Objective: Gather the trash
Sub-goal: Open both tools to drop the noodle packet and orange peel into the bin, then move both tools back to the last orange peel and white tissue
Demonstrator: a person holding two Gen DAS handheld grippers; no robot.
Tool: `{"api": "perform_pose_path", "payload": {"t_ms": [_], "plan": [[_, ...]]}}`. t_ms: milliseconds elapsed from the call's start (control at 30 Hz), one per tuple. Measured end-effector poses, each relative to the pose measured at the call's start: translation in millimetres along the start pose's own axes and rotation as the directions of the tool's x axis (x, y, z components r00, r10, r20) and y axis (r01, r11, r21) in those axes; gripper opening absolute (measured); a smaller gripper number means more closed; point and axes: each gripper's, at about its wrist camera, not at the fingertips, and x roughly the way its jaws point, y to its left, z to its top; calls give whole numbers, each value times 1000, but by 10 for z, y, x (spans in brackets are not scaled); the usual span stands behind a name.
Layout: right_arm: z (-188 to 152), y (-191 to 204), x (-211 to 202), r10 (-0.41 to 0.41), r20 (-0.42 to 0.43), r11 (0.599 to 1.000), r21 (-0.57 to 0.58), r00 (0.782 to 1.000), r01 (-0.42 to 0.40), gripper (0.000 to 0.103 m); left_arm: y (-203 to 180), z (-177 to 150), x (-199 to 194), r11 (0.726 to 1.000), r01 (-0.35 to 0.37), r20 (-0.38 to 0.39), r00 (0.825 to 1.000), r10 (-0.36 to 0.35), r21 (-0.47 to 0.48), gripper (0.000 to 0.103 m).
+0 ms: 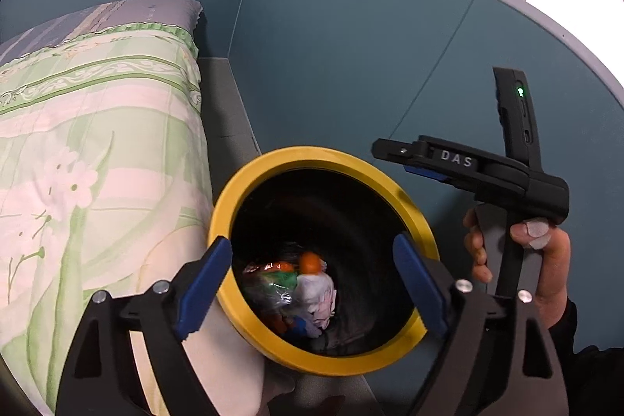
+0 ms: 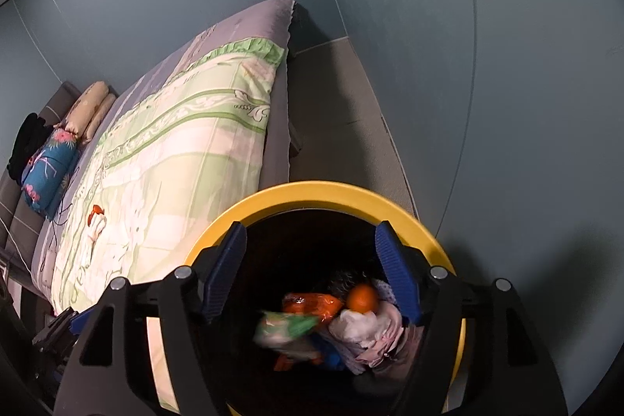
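Our left tongs (image 1: 316, 279) and right tongs (image 2: 312, 268) both gape wide with nothing between their blue pads (image 2: 224, 271), each poised over the mouth of a black bin with a yellow rim (image 2: 331, 192). Just below the tongs, at the bin's bottom, lies the trash (image 2: 331, 322): crumpled wrappers, pale tissue and an orange ball. To the left of the tongs the bed (image 2: 175, 151) with its green floral cover touches the bin. Beyond stands a blue wall (image 1: 351, 45).
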Motion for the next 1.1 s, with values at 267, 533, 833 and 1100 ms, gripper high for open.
{"api": "perform_pose_path", "payload": {"t_ms": [267,533,833,1100], "plan": [[59,235,-65,38,30,998,-48,999,-37,67,245,48,-347,998,-66,76,995,67,-24,84],[91,802,62,105,-1,984,-147,994,-104,70,744,32,-821,982,-161,143,974,173,-95,85],[160,1665,281,177,-34,941,-286,984,-179,70,1443,-56,-1337,944,-260,192,935,298,-202,85],[142,2660,777,220,-124,872,-420,968,-252,70,2204,-194,-1737,880,-352,205,881,427,-321,86]]}}
